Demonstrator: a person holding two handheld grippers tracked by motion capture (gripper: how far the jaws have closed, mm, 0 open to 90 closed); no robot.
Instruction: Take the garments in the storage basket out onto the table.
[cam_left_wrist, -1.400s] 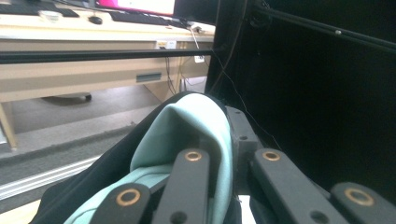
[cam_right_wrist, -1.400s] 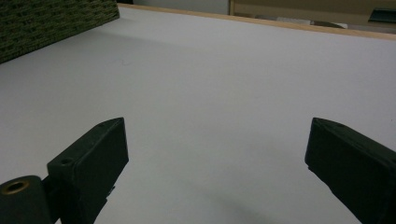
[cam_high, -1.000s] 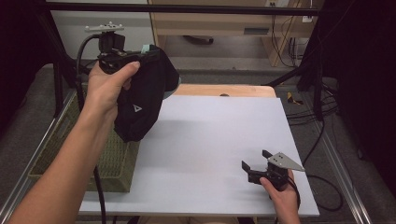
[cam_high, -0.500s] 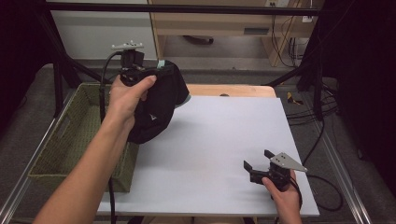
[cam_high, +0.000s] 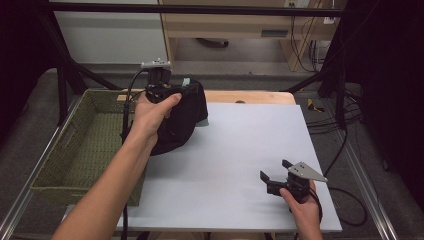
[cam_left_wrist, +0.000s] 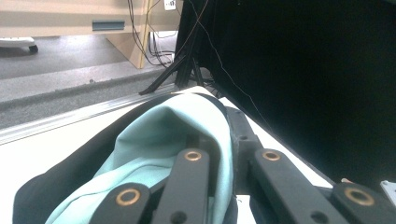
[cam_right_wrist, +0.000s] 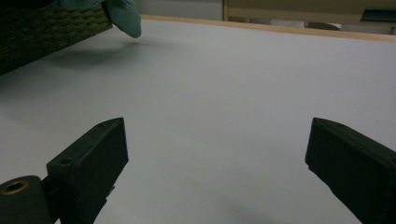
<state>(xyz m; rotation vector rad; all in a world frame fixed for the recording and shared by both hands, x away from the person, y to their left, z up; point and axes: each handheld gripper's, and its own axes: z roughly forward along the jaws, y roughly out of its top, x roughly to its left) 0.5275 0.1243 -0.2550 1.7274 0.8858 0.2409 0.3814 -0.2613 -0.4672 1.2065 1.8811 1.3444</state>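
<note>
Looking down from the high view, the left gripper (cam_high: 186, 95) is clamped on a black garment (cam_high: 181, 122) with a teal lining, which hangs bunched over the desk's (cam_high: 240, 150) far left corner, beside a green woven basket (cam_high: 85, 145) along the left edge. The right gripper (cam_high: 274, 172) rests near the desk's near right corner, jaws spread with nothing between them. In the left gripper view, the jaws pinch black cloth and its teal lining (cam_left_wrist: 159, 140). In the right gripper view, the parted jaws frame bare desk surface, with the basket and a teal corner of the garment at far left.
</note>
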